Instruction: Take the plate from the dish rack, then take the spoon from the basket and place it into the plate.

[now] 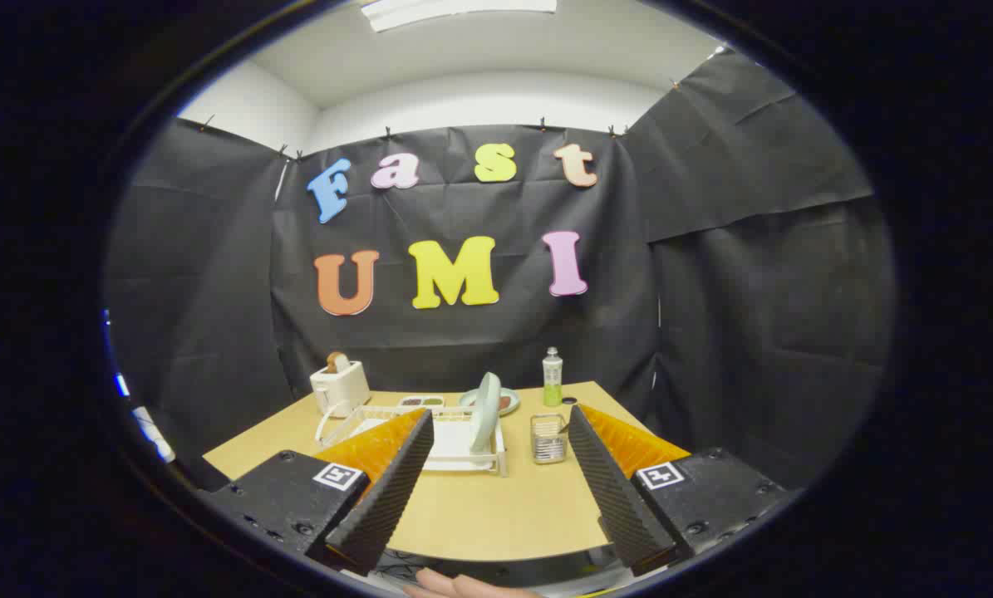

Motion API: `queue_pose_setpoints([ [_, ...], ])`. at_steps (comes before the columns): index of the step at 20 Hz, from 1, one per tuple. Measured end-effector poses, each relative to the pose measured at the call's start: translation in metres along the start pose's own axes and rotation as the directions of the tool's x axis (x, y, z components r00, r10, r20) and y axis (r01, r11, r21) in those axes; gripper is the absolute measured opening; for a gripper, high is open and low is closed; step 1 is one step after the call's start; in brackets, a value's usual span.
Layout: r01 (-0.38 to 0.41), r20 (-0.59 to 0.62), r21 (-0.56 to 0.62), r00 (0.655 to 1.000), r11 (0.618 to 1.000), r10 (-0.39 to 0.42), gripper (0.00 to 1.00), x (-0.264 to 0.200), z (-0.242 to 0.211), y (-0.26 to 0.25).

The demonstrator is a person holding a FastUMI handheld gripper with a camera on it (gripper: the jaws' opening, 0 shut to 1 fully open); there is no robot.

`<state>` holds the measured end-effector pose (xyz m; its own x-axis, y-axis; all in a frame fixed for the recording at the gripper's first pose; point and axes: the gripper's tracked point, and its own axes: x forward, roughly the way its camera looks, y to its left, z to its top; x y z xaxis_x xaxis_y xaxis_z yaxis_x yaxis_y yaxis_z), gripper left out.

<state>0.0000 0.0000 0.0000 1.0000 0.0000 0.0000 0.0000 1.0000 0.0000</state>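
A pale green plate (487, 412) stands on edge in a white dish rack (454, 444) on the wooden table (479, 511), beyond my fingers and slightly left of the middle of the gap. A small wire basket (548, 438) sits just right of the rack; the spoon in it is too small to make out. My gripper (498, 425) is open, held back over the table's near edge with nothing between its fingers.
A white toaster (339, 386) with bread stands at the far left of the table. Behind the rack lie a small tray (420, 401) and another plate with food (508, 401). A green bottle (552, 378) stands at the back. A hand (454, 586) shows below the fingers.
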Motion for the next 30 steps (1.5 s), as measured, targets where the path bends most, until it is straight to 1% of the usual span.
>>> queue_pose_setpoints([
  [14, 0.007, -0.015, -0.011, 1.0, 1.0, -0.007, 1.0, 0.008, -0.016, 0.002],
  [18, 0.0, -0.01, -0.034, 1.0, 0.999, -0.001, 1.0, 0.019, -0.015, 0.005],
  [22, -0.018, -0.06, -0.037, 0.998, 0.999, 0.016, 1.0, 0.047, -0.016, 0.012],
  [24, -0.05, -0.098, -0.075, 0.994, 0.996, 0.042, 1.0, 0.068, -0.016, 0.023],
  [26, -0.06, -0.147, -0.102, 0.988, 0.993, 0.045, 1.0, 0.095, -0.015, 0.027],
  [28, -0.07, -0.202, -0.102, 0.978, 0.992, 0.048, 1.0, 0.126, -0.01, 0.031],
  [30, -0.078, -0.27, -0.102, 0.962, 0.992, 0.048, 1.0, 0.161, -0.006, 0.035],
])
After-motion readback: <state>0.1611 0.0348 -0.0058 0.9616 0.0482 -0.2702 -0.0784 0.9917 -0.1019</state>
